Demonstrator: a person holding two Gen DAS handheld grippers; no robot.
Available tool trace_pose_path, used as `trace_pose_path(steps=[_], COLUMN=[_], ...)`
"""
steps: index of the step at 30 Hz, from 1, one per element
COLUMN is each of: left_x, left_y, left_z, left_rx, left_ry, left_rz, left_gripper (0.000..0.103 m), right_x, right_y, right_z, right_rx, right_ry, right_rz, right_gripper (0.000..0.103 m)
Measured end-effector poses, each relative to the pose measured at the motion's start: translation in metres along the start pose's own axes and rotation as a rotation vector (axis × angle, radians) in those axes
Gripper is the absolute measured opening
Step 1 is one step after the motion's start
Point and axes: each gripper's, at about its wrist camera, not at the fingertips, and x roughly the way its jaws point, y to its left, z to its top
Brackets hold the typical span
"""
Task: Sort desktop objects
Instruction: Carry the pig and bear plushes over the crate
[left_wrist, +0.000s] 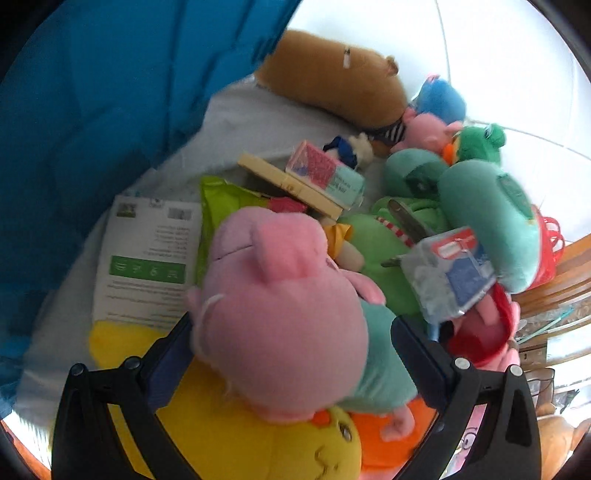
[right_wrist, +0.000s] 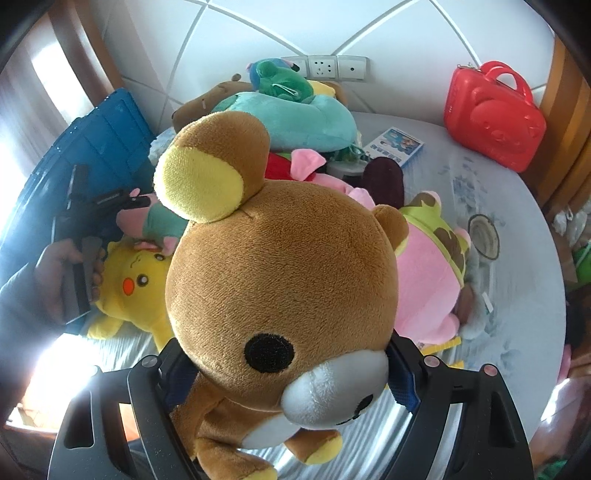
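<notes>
My left gripper (left_wrist: 291, 339) is shut on a pink pig plush (left_wrist: 273, 306) in a teal shirt, held over a yellow chick plush (left_wrist: 236, 439). The same gripper and pig show at the left of the right wrist view (right_wrist: 147, 218). My right gripper (right_wrist: 284, 365) is shut on a brown bear plush (right_wrist: 280, 273) with yellow-lined ears, which fills the middle of that view. Behind lies a heap of plush toys: a teal pillow (right_wrist: 295, 118), a green frog (right_wrist: 277, 79), a pink and green plush (right_wrist: 428, 266) and the yellow chick (right_wrist: 136, 280).
A blue crate (left_wrist: 92, 129) stands at the left (right_wrist: 99, 147). A red plastic case (right_wrist: 495, 118) stands at the back right. A leaflet (left_wrist: 147, 262), books (left_wrist: 291, 184), a tissue pack (left_wrist: 447, 273) and a brown plush (left_wrist: 332, 77) lie on the grey cloth (right_wrist: 517, 229).
</notes>
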Motion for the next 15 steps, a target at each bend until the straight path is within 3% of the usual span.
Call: trace_pose_path(steps=[2,3,4,6,10,15], left_x=[0.005,0.007,0.006,0.001,-0.007,-0.033], left_y=[-0.007,-0.011,-0.016,-0.027,-0.048,-0.060], left_z=[0.002,0.003,0.001,-0.003,-0.011,-0.025], left_rx=[0.014,0.022,0.053,0.117,0.246,0.313], left_ry=[-0.004,-0.007,-0.013,-0.025,-0.051,-0.100], left_rz=[0.024,0.036,0.050,0.078,0.135,0.147], left_gripper=[0.102,0.091,0.072,0.064,0.055,0.052], right_x=[0.003,0.004,0.005,0.008,0.011,0.010], right_y=[-0.001,-0.001,-0.002,-0.004,-0.004,0.000], right_z=[0.001,0.002,0.002,0.003,0.005,0.009], right_rx=[0.002,0.003,0.004,0.008,0.010,-0.005], right_ry=[0.006,0.008,0.011,0.017,0.016,-0.001], right_rz=[-0.003,-0.004,-0.006,-0.007,-0.004,0.007], right_gripper=[0.085,0.085,0.085,0.085,0.085,0.085])
